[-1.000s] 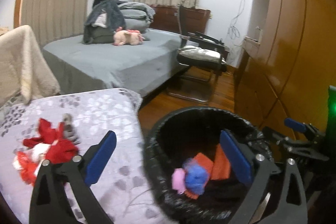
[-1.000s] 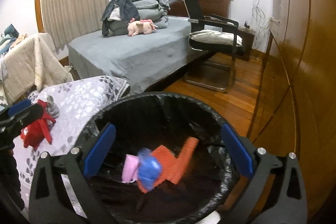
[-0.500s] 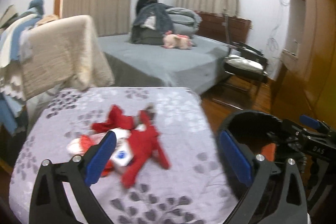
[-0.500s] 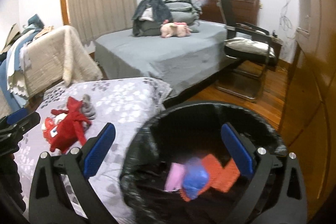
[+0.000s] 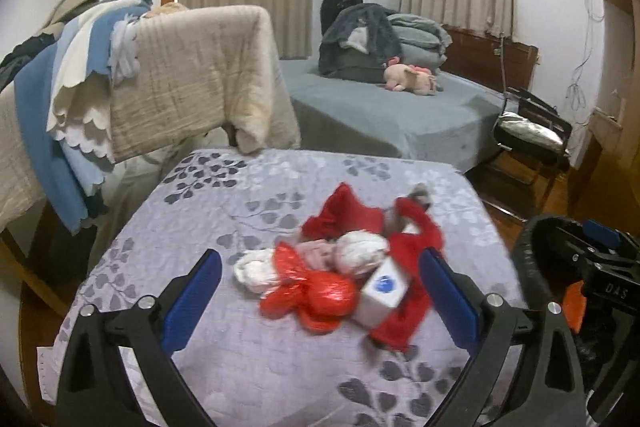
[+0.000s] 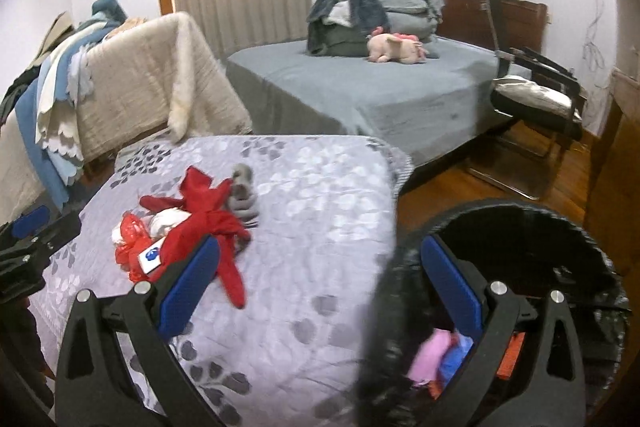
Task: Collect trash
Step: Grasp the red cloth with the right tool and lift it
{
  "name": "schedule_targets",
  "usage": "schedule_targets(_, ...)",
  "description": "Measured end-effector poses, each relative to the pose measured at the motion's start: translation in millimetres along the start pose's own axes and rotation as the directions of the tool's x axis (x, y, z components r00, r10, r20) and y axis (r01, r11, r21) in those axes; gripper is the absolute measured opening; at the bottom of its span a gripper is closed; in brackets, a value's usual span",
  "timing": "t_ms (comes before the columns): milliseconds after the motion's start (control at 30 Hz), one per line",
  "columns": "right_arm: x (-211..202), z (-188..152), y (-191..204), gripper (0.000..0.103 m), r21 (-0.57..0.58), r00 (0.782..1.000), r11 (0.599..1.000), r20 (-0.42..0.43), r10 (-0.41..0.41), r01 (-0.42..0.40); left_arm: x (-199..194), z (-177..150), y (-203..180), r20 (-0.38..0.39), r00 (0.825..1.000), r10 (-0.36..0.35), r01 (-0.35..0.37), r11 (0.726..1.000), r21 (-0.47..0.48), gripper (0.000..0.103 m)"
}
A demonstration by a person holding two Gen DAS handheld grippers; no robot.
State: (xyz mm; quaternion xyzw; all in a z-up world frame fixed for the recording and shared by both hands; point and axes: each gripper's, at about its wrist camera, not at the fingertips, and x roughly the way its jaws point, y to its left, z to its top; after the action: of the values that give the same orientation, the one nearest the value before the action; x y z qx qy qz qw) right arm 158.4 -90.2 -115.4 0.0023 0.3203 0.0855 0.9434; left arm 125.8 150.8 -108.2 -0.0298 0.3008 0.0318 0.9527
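A pile of trash lies on the table with the grey leaf-pattern cloth [image 5: 224, 195]: a shiny red wrapper [image 5: 316, 297], white crumpled paper [image 5: 360, 253], a small white box with a blue mark [image 5: 382, 291], red cloth [image 5: 412, 255] and a grey scrap [image 6: 242, 193]. My left gripper [image 5: 318, 291] is open and empty, its jaws either side of the pile. My right gripper [image 6: 318, 285] is open and empty, between the pile [image 6: 180, 231] and the black-lined trash bin [image 6: 516, 223]. The bin holds pink, blue and orange trash [image 6: 430, 359].
A chair draped with beige and blue blankets [image 5: 160, 75] stands behind the table. A grey bed [image 6: 360, 87] with folded bedding and a pink plush toy [image 6: 394, 47] is beyond. A black chair [image 6: 536, 99] stands on the wooden floor at right, beside wooden cabinets.
Both grippers swung left, away from the bin toward the table. The left gripper now frames the trash pile closely; the bin has slid to the right edge of both views.
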Motion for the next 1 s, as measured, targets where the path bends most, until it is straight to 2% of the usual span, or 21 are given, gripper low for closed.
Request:
schedule_targets(333,49,-6,48,0.097,-0.058,0.996,0.996,-0.064,0.064,-0.067,23,-12,24,-0.033,0.999,0.022,-0.022,1.0,-0.011,0.094)
schedule_targets(600,72,-8,76,0.097,-0.109,0.987,0.986,-0.108,0.115,-0.127,34,-13,35,-0.042,0.999,0.027,-0.028,0.999,-0.031,0.092)
schedule_targets(667,77,-8,80,0.093,-0.117,0.985,0.984,-0.12,0.124,-0.138,36,-13,38,-0.044,0.999,0.031,-0.032,0.999,-0.038,0.092)
schedule_targets(733,83,-9,83,0.08,-0.119,0.981,0.981,-0.139,0.135,-0.152,38,-13,41,-0.046,0.998,0.034,-0.036,0.998,-0.044,0.092)
schedule_targets(867,88,-8,86,0.074,-0.11,0.974,0.977,-0.157,0.166,-0.184,41,-13,44,-0.047,0.998,0.035,-0.037,0.998,-0.046,0.092)
schedule_targets(1000,89,-6,91,0.048,-0.116,0.961,0.964,-0.169,0.218,-0.239,42,-13,43,-0.053,0.998,0.031,-0.034,0.998,-0.047,0.092)
